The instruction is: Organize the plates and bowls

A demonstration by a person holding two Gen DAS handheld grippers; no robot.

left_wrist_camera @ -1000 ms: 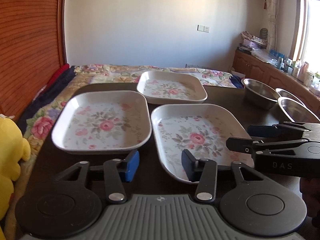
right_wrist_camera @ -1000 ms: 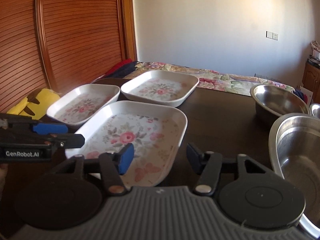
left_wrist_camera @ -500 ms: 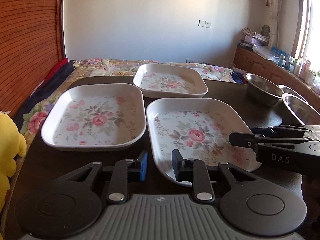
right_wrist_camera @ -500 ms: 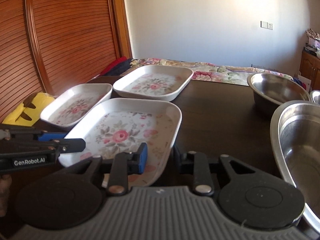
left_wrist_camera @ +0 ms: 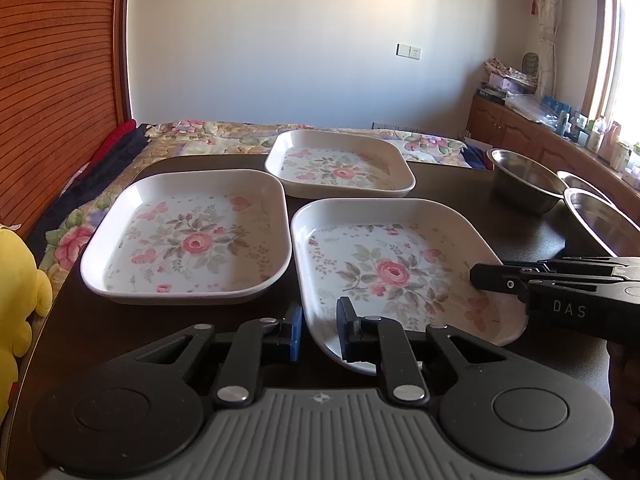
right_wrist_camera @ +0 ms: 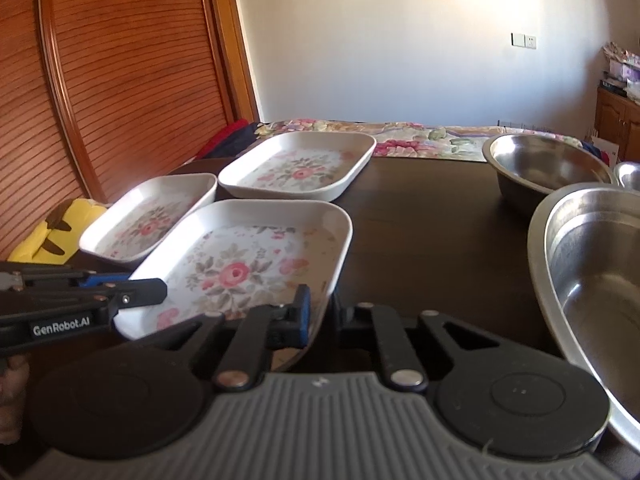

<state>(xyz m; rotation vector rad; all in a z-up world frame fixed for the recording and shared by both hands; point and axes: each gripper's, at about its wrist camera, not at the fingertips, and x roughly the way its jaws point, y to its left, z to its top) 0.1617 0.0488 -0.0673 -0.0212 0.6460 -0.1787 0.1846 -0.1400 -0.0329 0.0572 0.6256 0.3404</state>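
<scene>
Three white floral plates lie on the dark table (left_wrist_camera: 460,184). My left gripper (left_wrist_camera: 320,332) is shut on the front-left rim of the near plate (left_wrist_camera: 392,272). My right gripper (right_wrist_camera: 321,316) is shut on the front-right rim of this same plate (right_wrist_camera: 240,268). Each gripper also shows side-on in the other's view, low over the plate's near edge. A second plate (left_wrist_camera: 188,240) sits to the left and a third (left_wrist_camera: 340,168) behind. Three steel bowls stand at the right: a far one (right_wrist_camera: 548,164), a large near one (right_wrist_camera: 596,264) and a small one (right_wrist_camera: 628,172).
A yellow plush toy (left_wrist_camera: 20,292) sits off the table's left edge. A bed with a floral cover (left_wrist_camera: 224,136) lies beyond the far edge, and a wooden slatted panel (right_wrist_camera: 120,80) stands at the left. Bare tabletop (right_wrist_camera: 432,220) separates the plates from the bowls.
Both grippers have narrowed from wide open to shut on the near plate's front rim, one at each corner. Both cameras have risen slightly. Plates and bowls keep their places.
</scene>
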